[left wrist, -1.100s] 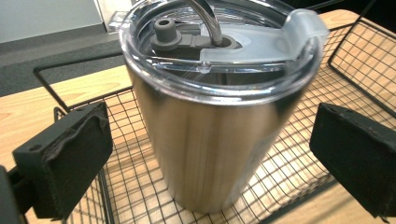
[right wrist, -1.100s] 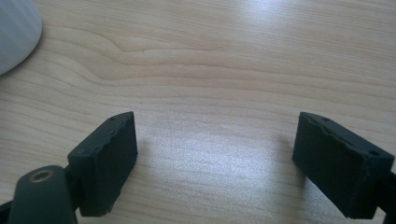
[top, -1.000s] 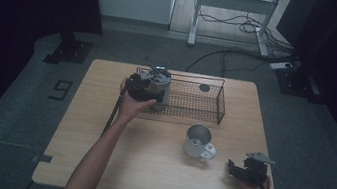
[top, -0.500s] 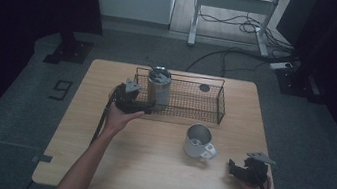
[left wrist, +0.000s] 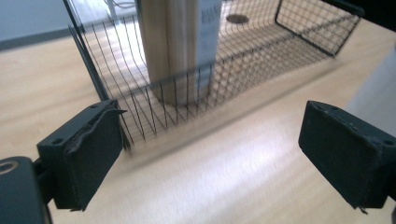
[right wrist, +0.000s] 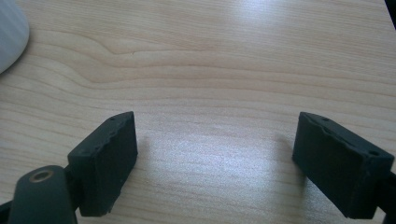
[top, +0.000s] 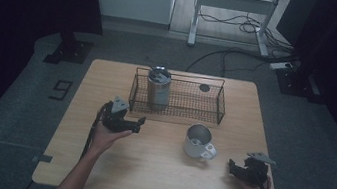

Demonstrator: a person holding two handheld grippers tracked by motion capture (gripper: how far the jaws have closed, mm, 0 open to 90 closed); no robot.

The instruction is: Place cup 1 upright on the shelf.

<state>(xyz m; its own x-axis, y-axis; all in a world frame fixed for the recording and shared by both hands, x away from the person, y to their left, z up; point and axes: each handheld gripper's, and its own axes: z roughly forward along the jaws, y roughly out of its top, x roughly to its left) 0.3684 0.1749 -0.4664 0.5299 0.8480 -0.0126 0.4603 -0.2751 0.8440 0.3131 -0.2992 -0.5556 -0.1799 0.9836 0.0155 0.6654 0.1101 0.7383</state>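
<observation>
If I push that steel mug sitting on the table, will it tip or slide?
The mug looks short and wide, standing upright on the bare wooden table, so it would probably slide rather than tip. It looks empty inside, so likely light for its size. Its handle sticks out toward the person, so a push there might spin it.

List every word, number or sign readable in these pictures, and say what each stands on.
"9": a large dark numeral on the grey floor left of the table.
Label on the steel tumbler standing in the wire basket: print shows on it in the left gripper view, too blurred to read.
Nothing else legible.
</observation>
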